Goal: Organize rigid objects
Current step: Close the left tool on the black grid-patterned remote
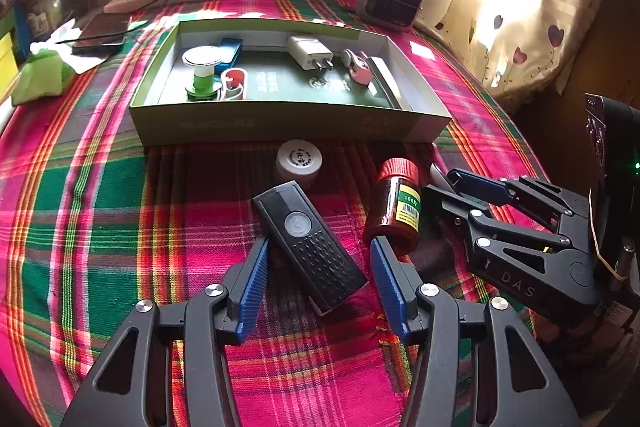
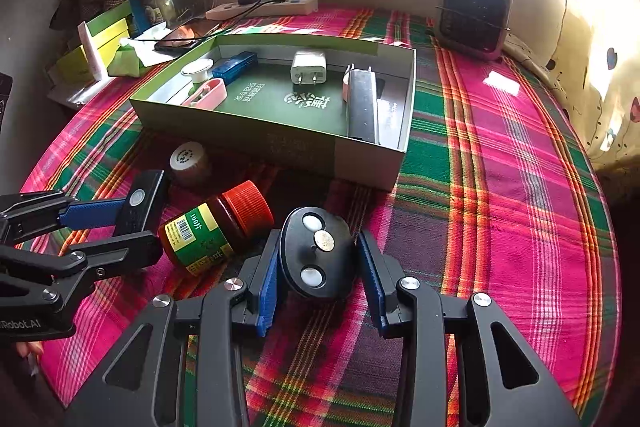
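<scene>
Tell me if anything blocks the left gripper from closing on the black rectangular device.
Nothing visible does. The black rectangular device lies between the open left gripper pads; the red-capped bottle sits just outside the right-hand pad.

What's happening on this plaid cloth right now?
A person with two handheld grippers is sorting small items into the green box, which already holds a white charger and other bits. The left gripper straddles a black rectangular light, jaws open. The right gripper brackets a black oval device; a true grip isn't clear. A red-capped bottle lies between them.
</scene>
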### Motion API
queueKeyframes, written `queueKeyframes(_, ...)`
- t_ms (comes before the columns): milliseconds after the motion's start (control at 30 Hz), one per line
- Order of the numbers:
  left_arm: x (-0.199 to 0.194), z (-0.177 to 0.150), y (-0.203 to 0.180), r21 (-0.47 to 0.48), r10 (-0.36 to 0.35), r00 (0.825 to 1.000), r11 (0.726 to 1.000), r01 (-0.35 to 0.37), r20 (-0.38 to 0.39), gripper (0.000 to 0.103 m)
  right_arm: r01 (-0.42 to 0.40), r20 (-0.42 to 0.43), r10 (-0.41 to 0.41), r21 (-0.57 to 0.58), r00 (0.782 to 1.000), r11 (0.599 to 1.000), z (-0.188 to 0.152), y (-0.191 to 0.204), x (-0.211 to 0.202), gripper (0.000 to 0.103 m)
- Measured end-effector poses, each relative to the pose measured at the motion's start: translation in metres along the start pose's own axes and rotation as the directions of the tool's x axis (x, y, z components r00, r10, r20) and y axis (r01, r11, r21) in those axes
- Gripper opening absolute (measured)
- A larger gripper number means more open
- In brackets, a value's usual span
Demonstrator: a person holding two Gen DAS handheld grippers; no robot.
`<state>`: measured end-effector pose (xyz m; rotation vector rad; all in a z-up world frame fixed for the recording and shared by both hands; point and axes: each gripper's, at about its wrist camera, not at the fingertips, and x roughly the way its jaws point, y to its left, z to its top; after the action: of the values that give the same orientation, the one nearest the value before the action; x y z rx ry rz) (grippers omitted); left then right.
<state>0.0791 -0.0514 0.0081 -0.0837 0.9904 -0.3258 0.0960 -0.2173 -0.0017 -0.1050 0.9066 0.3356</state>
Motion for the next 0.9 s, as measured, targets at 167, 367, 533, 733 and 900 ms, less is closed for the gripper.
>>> queueKeyframes(167, 0.002, 0.001, -0.001, 0.018, 0.032, 0.999, 0.999, -0.032, 0.008, 0.051, 0.006, 0.002, -0.006, 0.019, 1.000, 1.000, -0.002, -0.004, -0.002, 0.038)
queueKeyframes(367, 0.001, 0.001, 0.003, 0.036, 0.083, 0.996, 0.996, -0.083, 0.014, 0.051, 0.005, 0.003, -0.005, 0.027, 1.000, 1.000, -0.003, -0.007, -0.003, 0.038)
queueKeyframes(533, -0.001, 0.001, 0.011, 0.028, 0.100, 0.995, 0.995, -0.101, 0.020, 0.051, 0.002, 0.004, -0.002, 0.031, 1.000, 1.000, -0.003, -0.008, -0.004, 0.038)
queueKeyframes(733, 0.004, 0.005, 0.011, 0.048, 0.099, 0.994, 0.994, -0.101, 0.044, 0.051, 0.002, 0.004, -0.002, 0.031, 1.000, 1.000, -0.003, -0.008, -0.004, 0.038)
queueKeyframes(900, 0.003, 0.006, 0.013, 0.034, 0.085, 0.995, 0.996, -0.087, 0.048, 0.051, 0.004, 0.004, -0.004, 0.035, 1.000, 0.999, -0.003, -0.009, -0.004, 0.038)
